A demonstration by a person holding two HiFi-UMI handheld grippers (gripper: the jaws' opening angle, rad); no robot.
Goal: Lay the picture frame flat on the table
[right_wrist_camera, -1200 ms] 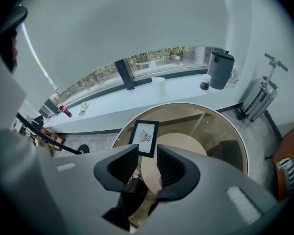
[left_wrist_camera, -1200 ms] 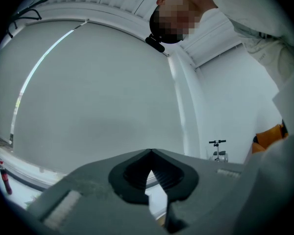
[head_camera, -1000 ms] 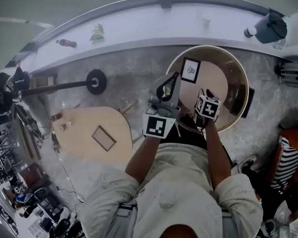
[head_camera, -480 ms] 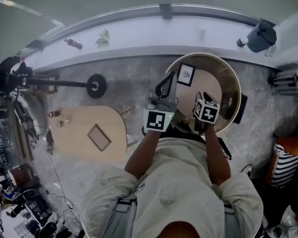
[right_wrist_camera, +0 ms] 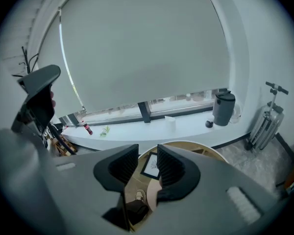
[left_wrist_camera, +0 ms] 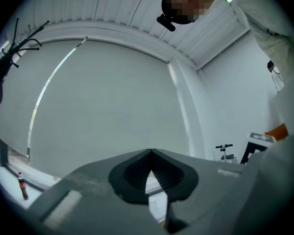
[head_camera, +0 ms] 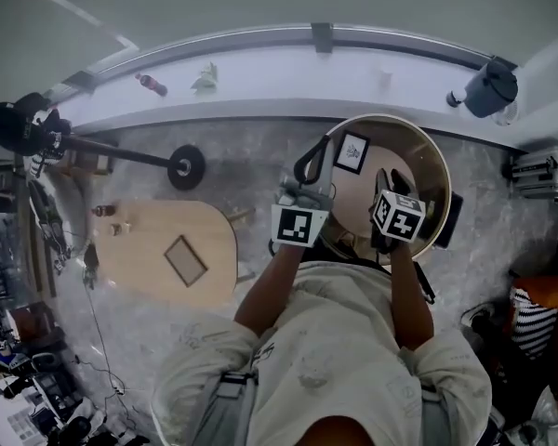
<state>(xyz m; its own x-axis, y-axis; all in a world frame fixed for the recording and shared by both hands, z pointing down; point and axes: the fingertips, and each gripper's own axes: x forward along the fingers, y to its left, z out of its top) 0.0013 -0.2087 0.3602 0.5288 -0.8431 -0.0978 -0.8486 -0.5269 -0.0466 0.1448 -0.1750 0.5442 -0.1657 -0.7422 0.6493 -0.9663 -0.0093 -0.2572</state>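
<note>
A small black picture frame (head_camera: 352, 152) sits on the round wooden surface (head_camera: 441, 170), untouched. At that surface's near edge, the left hand-held gripper (head_camera: 308, 167) is clenched on nothing. The right hand-held gripper (head_camera: 391, 184) is released, with the frame visible through its gap. Behind the surface, a grey lidded bin (head_camera: 489, 85) stands on the white windowsill (head_camera: 260, 63), its contents hidden.

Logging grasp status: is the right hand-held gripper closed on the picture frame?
No: the right hand-held gripper has its jaws apart, with the picture frame beyond them on the round table.
</note>
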